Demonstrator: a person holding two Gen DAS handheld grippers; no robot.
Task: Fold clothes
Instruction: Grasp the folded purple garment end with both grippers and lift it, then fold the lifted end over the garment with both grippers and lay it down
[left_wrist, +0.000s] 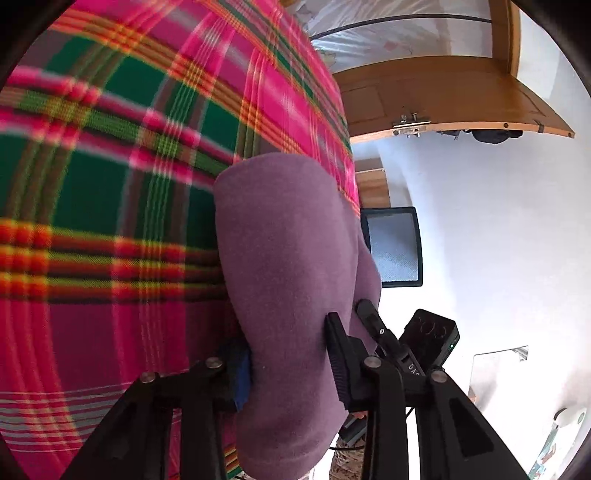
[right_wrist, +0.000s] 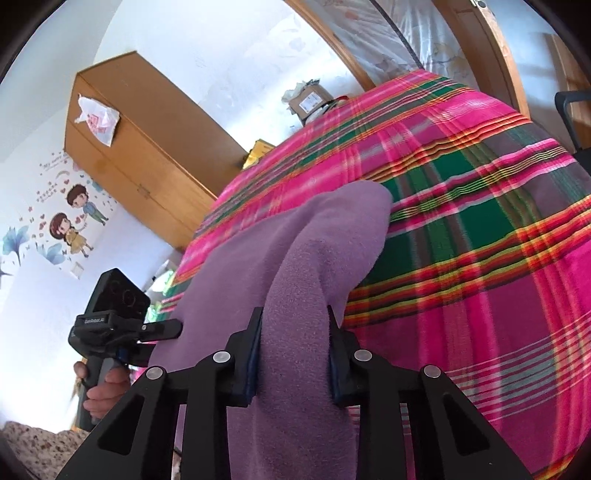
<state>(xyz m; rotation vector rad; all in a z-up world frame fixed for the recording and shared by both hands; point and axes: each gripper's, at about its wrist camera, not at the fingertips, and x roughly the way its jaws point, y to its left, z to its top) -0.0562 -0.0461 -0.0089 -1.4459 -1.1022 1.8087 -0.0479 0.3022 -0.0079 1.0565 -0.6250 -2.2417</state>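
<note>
A purple fleece garment (left_wrist: 284, 236) lies on a bed covered with a pink, green and red plaid blanket (left_wrist: 110, 155). My left gripper (left_wrist: 290, 365) is shut on a thick fold of the garment at the bed's near edge, and the cloth fills the gap between its pads. In the right wrist view the same purple garment (right_wrist: 332, 240) bunches into a raised ridge, and my right gripper (right_wrist: 295, 354) is shut on that ridge. The plaid blanket (right_wrist: 461, 221) spreads out to the right of it. Each view shows the other hand-held gripper beside the cloth.
A wooden wardrobe (right_wrist: 140, 147) stands against the white wall with a plastic bag on it. A cardboard box (right_wrist: 310, 99) sits past the bed's far end. A person's hand (right_wrist: 103, 387) holds the left gripper's handle. A dark-framed mesh chair back (left_wrist: 393, 247) stands by the bed.
</note>
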